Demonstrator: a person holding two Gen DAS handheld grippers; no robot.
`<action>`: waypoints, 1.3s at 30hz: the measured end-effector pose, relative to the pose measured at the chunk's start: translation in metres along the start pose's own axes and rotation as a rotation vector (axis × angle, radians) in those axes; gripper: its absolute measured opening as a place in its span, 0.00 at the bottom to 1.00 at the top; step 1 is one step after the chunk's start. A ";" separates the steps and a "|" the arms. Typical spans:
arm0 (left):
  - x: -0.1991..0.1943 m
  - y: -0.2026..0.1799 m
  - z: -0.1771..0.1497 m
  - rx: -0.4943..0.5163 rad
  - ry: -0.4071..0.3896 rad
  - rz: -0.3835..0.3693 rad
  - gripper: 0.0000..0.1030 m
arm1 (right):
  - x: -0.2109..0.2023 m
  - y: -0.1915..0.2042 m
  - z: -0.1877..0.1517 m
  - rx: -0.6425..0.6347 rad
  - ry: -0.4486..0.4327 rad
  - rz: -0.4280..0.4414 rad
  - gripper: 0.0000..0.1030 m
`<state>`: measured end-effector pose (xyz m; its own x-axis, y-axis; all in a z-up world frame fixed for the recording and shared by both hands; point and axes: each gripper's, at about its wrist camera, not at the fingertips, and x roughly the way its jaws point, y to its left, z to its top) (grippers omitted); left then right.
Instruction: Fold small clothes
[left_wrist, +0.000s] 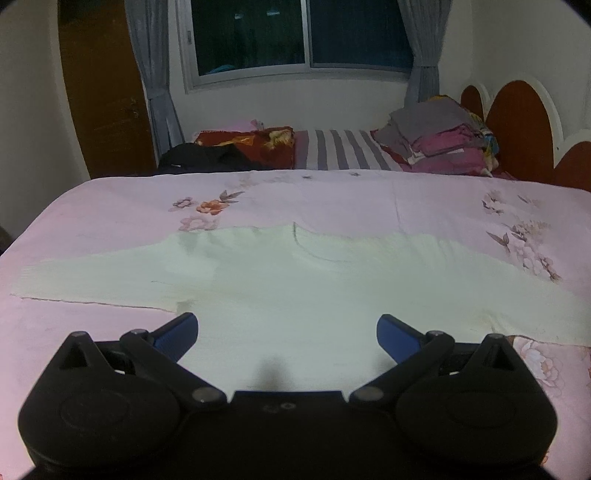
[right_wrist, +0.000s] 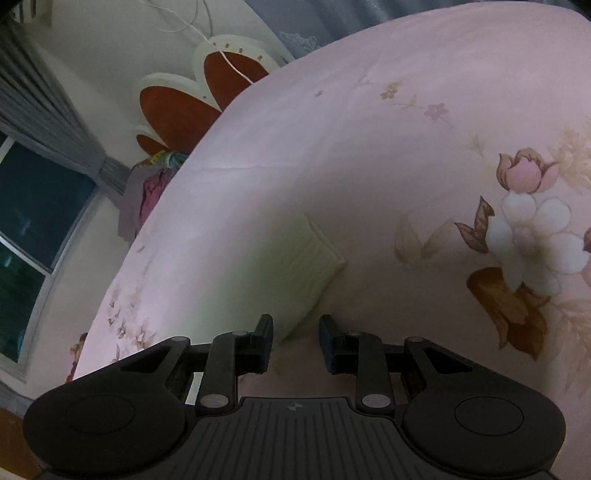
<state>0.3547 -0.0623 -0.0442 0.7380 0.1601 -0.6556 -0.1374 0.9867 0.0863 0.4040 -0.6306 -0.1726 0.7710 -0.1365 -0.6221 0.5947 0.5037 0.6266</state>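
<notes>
Garment: a pale knit top (left_wrist: 295, 280) lies spread flat on the pink floral bedcover (left_wrist: 110, 199), filling the middle band of the left view

Long axis: runs left to right across the left view, one sleeve reaching toward the left edge, the other toward the right edge; the neckline curve sits above centre, so the hem end faces the camera

Left gripper (left_wrist: 287, 332): fingers wide apart and holding nothing, blue pads low in the frame over the near body of the top; whether they touch the cloth I cannot tell

Right gripper (right_wrist: 295, 343): fingers part way apart with a narrow gap and nothing between them, low centre of its own view

Cuff (right_wrist: 314, 254): the ribbed sleeve end lies just above and ahead of the right fingers, centre of the right view, its length pointing up and away from them; the sleeve edge runs down between the two pads

Nearer hand: the right is nearer the sleeve end, the left nearer the body and hem

Coming move, as I judge it: the right closes on the sleeve and carries it inward across the body

Stage: looks early, no fold made yet

Risk: thin flat knit, so the pads may pinch bedcover along with it

Background: a pile of clothes (left_wrist: 443, 144) at upper right of the left view, well apart
</notes>
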 end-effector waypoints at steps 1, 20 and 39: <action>0.000 -0.002 0.001 0.003 0.002 0.002 1.00 | -0.002 -0.002 0.000 0.006 -0.003 0.005 0.28; 0.021 0.055 -0.008 0.014 0.097 0.030 1.00 | -0.019 0.086 -0.039 -0.296 0.034 0.101 0.02; 0.070 0.201 -0.019 -0.058 0.152 -0.144 1.00 | -0.033 0.323 -0.349 -0.904 0.353 0.381 0.02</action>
<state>0.3657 0.1466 -0.0869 0.6451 0.0077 -0.7640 -0.0789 0.9953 -0.0566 0.4909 -0.1654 -0.1132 0.6749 0.3494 -0.6499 -0.1788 0.9320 0.3154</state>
